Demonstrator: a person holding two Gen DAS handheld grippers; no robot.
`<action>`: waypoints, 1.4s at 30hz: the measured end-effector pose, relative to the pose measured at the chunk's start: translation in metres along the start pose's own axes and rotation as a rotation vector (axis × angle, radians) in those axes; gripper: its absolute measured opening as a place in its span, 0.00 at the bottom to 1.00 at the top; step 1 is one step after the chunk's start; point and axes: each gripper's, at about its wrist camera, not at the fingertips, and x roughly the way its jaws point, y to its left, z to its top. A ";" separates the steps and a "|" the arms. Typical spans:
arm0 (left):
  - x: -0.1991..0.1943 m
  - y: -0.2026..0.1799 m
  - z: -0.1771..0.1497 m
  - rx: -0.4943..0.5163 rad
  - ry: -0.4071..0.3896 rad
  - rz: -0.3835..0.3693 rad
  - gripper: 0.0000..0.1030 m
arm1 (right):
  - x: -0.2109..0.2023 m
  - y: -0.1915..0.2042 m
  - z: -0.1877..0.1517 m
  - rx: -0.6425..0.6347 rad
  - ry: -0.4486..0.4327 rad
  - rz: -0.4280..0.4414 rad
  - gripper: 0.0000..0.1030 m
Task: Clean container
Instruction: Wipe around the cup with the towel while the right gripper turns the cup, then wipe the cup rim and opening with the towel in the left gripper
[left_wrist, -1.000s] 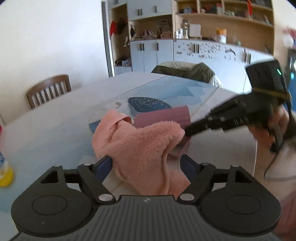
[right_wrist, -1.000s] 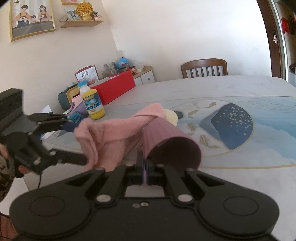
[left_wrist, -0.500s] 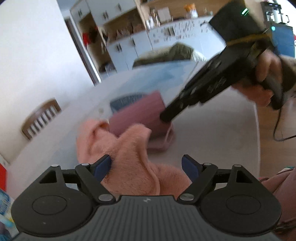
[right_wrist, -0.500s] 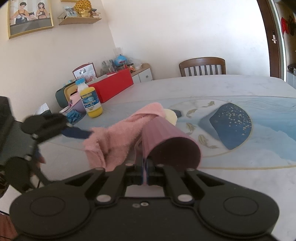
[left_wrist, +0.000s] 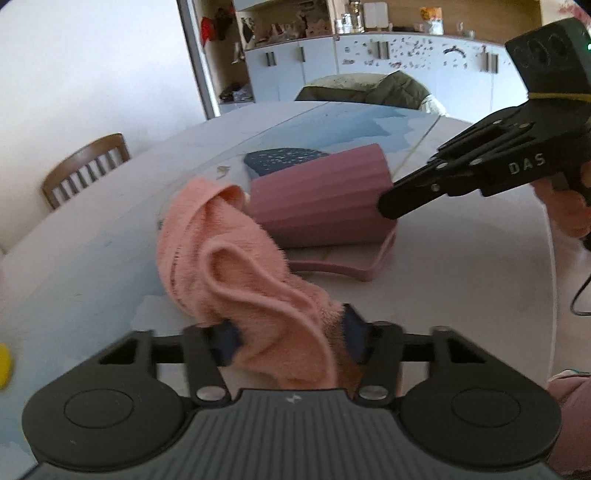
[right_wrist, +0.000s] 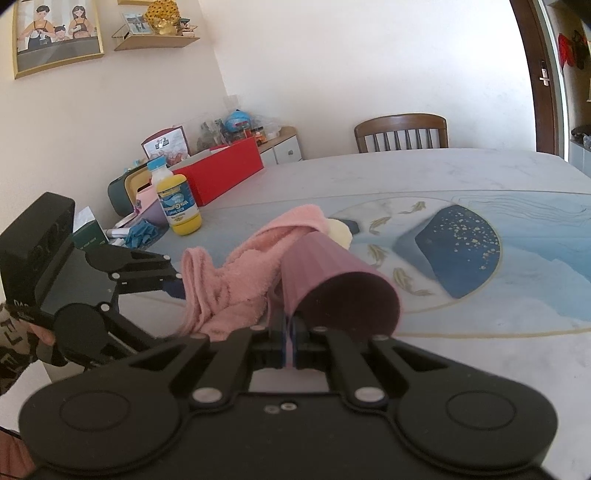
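Note:
A ribbed mauve container (left_wrist: 317, 199) is held on its side above the table, its open mouth (right_wrist: 351, 306) facing the right wrist camera. My right gripper (right_wrist: 290, 345) is shut on a thin mauve edge at its rim; the left wrist view shows its tip (left_wrist: 386, 210) at the rim, with a flat mauve piece (left_wrist: 347, 267) below. A fluffy pink cloth (left_wrist: 229, 266) drapes over the container's closed end and runs down between the blue fingers of my left gripper (left_wrist: 290, 336), which are shut on it. In the right wrist view the left gripper (right_wrist: 177, 286) meets the cloth (right_wrist: 240, 280) from the left.
The table (right_wrist: 461, 354) has a marbled top with a blue pattern. A yellow bottle (right_wrist: 177, 206), a red box (right_wrist: 221, 173) and clutter sit at its far left. A wooden chair (right_wrist: 402, 133) stands at the far edge. Something pale yellow (right_wrist: 341, 232) lies behind the container.
My left gripper's fingers have closed in on the pink cloth, after swinging and tilting half a second ago. The right gripper and container have stayed almost still.

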 end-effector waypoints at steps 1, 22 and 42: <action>0.000 -0.003 0.001 -0.001 0.003 0.016 0.37 | 0.000 0.000 0.000 0.001 0.000 -0.001 0.03; -0.021 -0.023 0.076 -0.135 -0.181 -0.182 0.25 | 0.002 0.000 0.001 -0.002 0.000 -0.017 0.02; 0.015 0.028 0.057 -0.278 -0.099 -0.067 0.24 | -0.002 -0.005 0.002 0.004 -0.002 -0.047 0.02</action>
